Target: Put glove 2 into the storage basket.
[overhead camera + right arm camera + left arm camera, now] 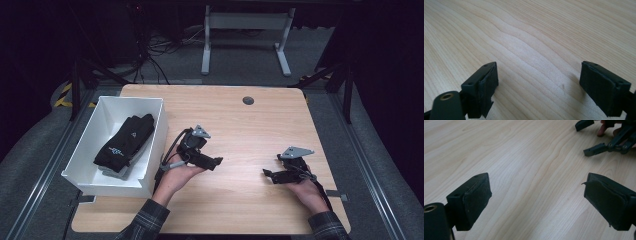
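Black gloves [125,142] are in the white bin [159,131] at the table's left edge, lying in a loose pile on something grey; the top one has a small white logo. Neither gripper touches them. Left gripper [216,162] sits just right of the bin wall, low over the wooden table [250,130], pointing toward table centre; its own view shows the jaws spread wide with bare wood grain between them, nothing held. Right gripper [266,174] is well apart on the right side, pointing inward at the left one, jaws also wide and empty in its own view; it's visible too at the top right of the left gripper view [592,137]. No other loose items on the tabletop, just a cable grommet [248,100] near the far edge. My read: the gloves are already binned and both hands are parked, so the job looks finished, or idle between items. Can't tell what the grey layer under the gloves is.
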`<act>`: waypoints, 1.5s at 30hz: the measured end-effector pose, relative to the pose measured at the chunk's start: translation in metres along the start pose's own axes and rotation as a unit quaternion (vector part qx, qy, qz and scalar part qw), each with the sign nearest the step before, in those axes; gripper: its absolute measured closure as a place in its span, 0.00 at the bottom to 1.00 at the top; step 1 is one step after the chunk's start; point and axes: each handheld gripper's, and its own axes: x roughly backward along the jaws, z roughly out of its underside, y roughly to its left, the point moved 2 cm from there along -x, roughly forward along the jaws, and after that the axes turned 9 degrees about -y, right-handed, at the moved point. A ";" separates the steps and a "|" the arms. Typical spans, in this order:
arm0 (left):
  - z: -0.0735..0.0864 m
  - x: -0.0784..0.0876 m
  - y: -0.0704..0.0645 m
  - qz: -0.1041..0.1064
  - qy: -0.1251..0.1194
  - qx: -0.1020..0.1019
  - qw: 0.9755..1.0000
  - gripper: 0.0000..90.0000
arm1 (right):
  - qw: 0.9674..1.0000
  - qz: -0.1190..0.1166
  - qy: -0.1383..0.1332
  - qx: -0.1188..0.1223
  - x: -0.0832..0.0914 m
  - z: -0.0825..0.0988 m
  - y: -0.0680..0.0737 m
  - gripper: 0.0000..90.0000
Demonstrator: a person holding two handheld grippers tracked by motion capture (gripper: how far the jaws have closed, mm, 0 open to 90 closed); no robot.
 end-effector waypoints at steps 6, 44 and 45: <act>0.017 -0.013 -0.002 0.004 0.010 -0.009 1.000 0.08 | 1.000 0.000 0.000 0.000 0.000 0.000 0.000 0.18; 0.080 -0.032 0.000 -0.007 0.022 -0.068 0.997 0.00 | 1.000 -0.004 0.000 0.004 0.000 0.000 0.000 0.18; 0.080 -0.033 0.000 -0.006 0.022 -0.068 0.997 0.00 | 1.000 -0.004 0.000 0.004 0.000 0.000 0.000 0.18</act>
